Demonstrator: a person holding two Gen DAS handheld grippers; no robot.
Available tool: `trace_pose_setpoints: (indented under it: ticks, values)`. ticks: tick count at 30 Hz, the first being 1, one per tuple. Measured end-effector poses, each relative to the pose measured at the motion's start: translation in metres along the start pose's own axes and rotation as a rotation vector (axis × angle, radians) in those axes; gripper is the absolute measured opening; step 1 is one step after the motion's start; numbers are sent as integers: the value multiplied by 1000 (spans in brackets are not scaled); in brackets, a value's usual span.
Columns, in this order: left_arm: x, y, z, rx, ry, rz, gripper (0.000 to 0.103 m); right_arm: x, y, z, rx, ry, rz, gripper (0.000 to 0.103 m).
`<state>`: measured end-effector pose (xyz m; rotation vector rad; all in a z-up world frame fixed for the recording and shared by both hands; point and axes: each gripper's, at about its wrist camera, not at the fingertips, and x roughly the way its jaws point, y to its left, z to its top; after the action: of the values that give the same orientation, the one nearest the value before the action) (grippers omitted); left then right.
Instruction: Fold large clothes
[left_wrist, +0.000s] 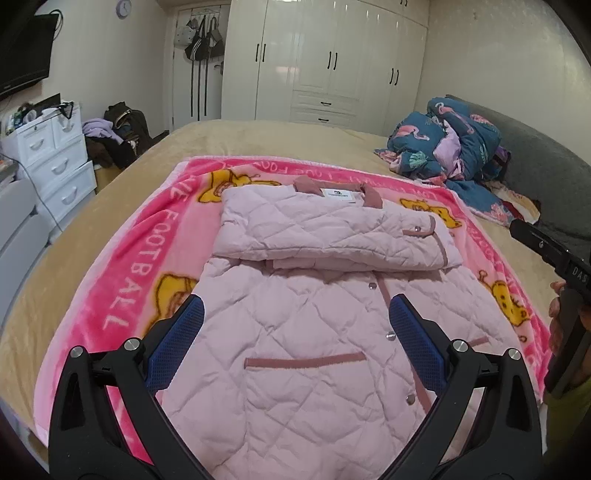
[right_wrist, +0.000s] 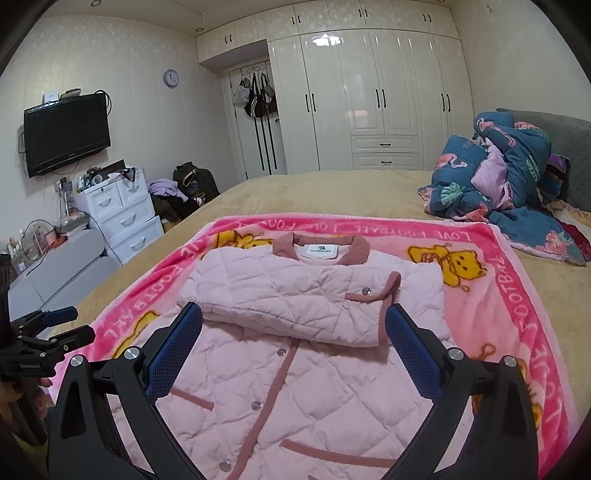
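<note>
Left gripper: fingers spread wide, nothing held, hung over the lower body of the pink quilted jacket. Right gripper: fingers likewise spread and empty, over the same garment.

Jacket laid on the pink cartoon blanket on the bed, collar at the far end, sleeves crossed over the chest in a puffy band.

Risk, judged: padding is springy and slick; if only the top layer of the hem is pinched, the fold may come up uneven, and the crossed sleeves could be dragged loose. The blanket may be caught too.
</note>
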<state>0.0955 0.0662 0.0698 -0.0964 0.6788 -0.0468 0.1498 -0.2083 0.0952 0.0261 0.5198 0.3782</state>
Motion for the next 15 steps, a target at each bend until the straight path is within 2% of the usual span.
trace_pose_setpoints:
  ticks: [15]
  values:
    - [10, 1, -36, 12, 120, 36, 94, -3, -13, -29, 20, 84, 1, 99]
